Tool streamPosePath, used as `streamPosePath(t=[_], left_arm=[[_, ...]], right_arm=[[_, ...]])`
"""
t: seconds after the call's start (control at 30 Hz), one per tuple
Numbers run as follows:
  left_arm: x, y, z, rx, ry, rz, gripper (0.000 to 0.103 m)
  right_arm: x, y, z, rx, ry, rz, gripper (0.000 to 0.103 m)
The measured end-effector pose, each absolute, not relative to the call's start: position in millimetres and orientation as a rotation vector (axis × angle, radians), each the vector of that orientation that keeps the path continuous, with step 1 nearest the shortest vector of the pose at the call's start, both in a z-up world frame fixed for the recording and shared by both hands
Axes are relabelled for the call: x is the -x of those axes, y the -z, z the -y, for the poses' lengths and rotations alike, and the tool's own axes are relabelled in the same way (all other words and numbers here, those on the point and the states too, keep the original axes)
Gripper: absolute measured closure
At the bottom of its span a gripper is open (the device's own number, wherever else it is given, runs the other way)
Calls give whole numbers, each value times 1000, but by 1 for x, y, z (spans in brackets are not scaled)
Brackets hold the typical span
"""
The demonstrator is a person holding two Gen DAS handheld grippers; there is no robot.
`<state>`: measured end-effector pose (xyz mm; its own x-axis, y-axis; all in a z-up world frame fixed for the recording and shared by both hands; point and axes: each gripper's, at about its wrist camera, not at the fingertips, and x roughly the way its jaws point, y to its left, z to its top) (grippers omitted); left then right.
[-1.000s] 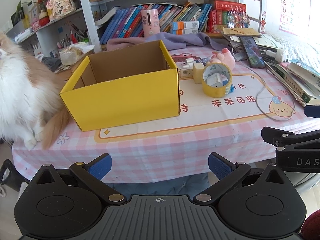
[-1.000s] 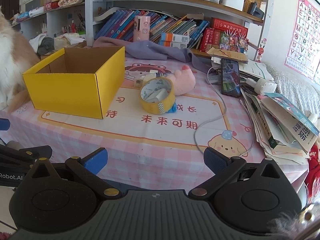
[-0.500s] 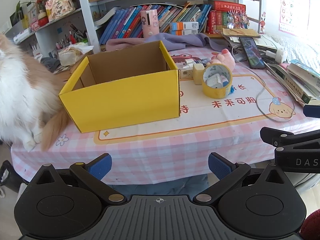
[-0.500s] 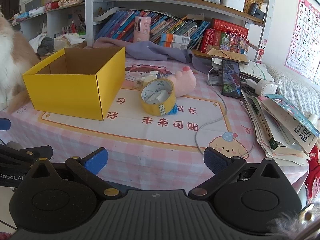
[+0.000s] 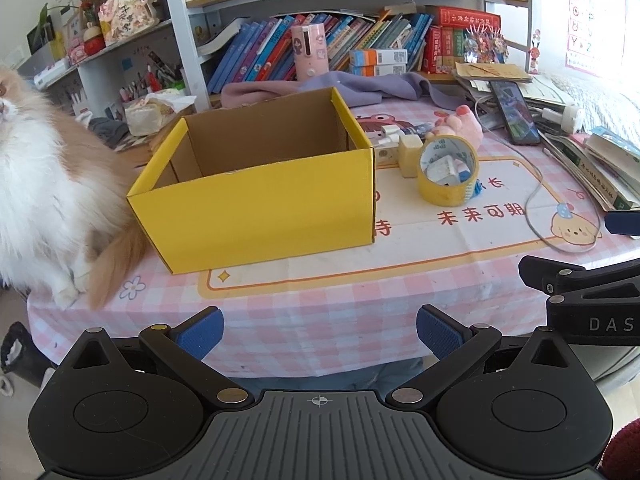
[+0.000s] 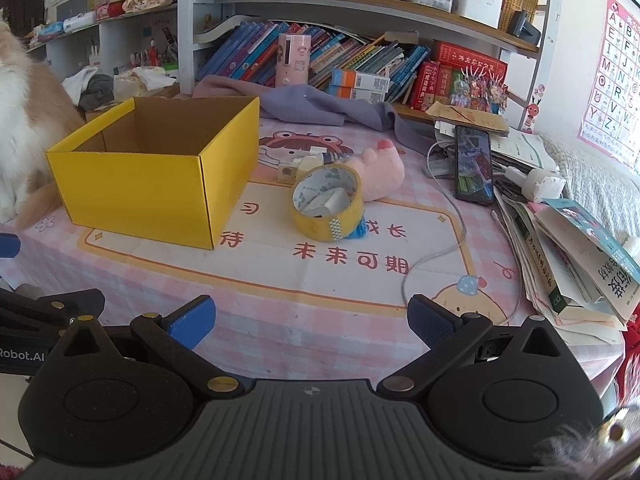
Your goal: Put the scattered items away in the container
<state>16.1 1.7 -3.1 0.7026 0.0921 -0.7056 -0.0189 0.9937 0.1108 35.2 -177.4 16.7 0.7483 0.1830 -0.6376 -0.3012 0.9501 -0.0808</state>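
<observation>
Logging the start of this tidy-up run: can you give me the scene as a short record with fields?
container: open yellow box, no items visible inside
loose items: tape roll with small things inside it, pink plush, small cube, all on the table beside the box
left gripper: open, holds nothing, short of the table edge
right gripper: open, holds nothing
bystander: cat sitting by the box

— What are the two grippers doing?
— The left gripper is hanging with its fingers spread wide, gripping nothing. The right gripper is doing likewise, just beside it.
</observation>
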Motion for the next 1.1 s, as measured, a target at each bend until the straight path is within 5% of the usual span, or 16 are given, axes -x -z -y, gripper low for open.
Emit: streamPosePath(t=[1.1], left_arm=[[-82, -6, 54, -225, 29, -688, 0]], right_arm=[[-121, -23, 215, 144, -273, -674, 1]])
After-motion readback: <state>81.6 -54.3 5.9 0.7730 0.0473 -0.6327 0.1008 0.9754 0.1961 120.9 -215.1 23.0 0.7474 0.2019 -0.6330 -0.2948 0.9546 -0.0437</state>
